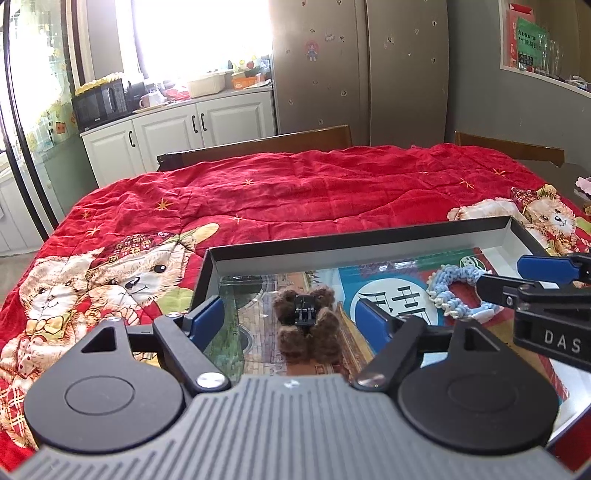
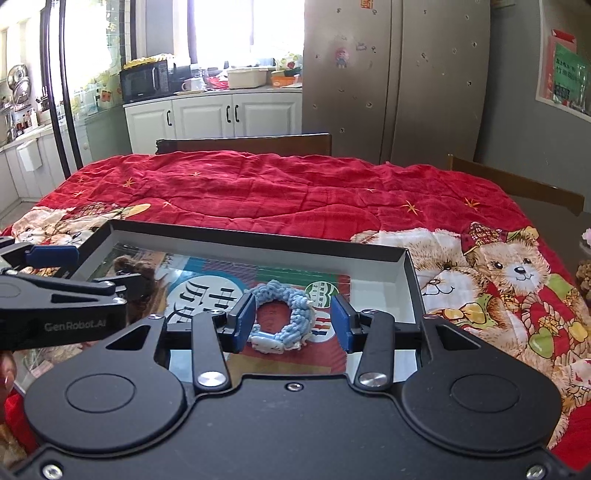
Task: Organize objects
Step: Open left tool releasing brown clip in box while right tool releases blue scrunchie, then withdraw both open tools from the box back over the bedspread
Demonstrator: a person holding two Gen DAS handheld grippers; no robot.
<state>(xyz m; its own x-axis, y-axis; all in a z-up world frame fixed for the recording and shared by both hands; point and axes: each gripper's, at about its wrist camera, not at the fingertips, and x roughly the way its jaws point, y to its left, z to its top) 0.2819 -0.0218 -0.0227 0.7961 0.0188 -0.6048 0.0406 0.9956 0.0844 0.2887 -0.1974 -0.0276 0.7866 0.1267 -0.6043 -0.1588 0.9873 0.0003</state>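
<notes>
1. Bright window (image 2: 225, 33) above white cabinets (image 2: 221, 118); daylight floods in.
2. Black microwave (image 2: 146, 81) and dishes on the counter (image 1: 207, 98).
3. Steel fridge (image 2: 395, 81) against a grey wall (image 2: 517, 122).
4. Wooden chairs (image 2: 247, 144) behind the red quilt (image 2: 280, 184) with printed bears.

A table draped in a crumpled red quilted cloth (image 2: 280, 188) printed with teddy bears and gold stars carries everything. Directly on the cloth, at its near edge, sits a shallow rectangular black tray (image 2: 255, 240) with pale inner walls. Teddy-bear prints flank the tray on both sides; beyond the tray the cloth stretches to its far edge.
</notes>
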